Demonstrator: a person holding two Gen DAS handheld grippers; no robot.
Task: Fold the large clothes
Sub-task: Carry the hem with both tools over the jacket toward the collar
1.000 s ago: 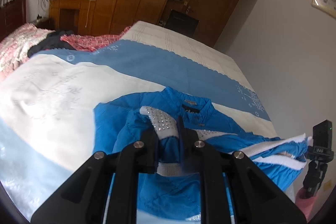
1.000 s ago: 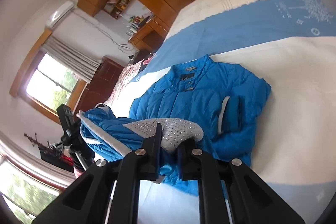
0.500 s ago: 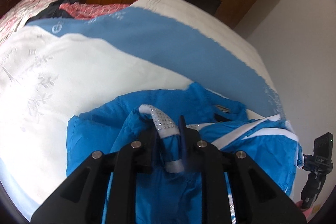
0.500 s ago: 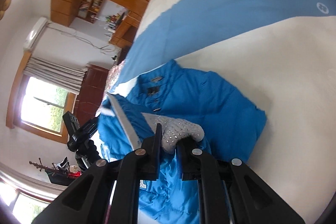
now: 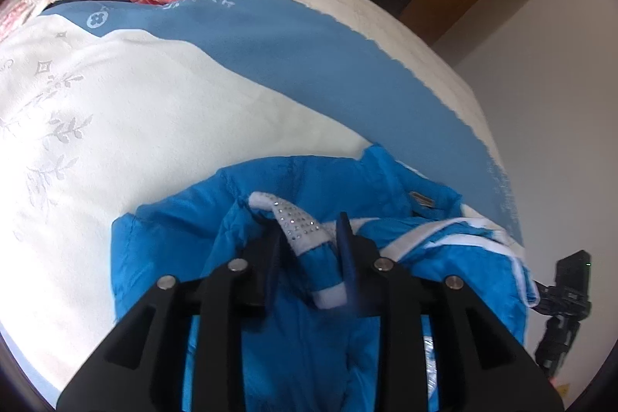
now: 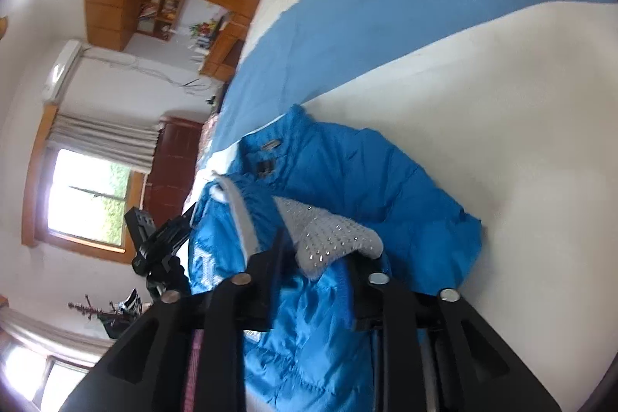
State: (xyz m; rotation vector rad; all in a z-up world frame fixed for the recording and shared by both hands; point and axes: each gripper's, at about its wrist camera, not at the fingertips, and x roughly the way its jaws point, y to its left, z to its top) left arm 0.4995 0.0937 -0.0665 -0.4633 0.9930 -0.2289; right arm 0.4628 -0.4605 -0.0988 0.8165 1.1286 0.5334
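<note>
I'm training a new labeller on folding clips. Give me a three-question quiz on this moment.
1. True or false: the blue jacket lies on the bed.
2. Which part of the jacket sits between the fingers of the left gripper? A) collar B) studded grey-white cuff C) zip
3. Fill in: the jaws of the right gripper have just been ____, with the studded grey cuff between them.

Key: 1 true; 2 B; 3 opening
</note>
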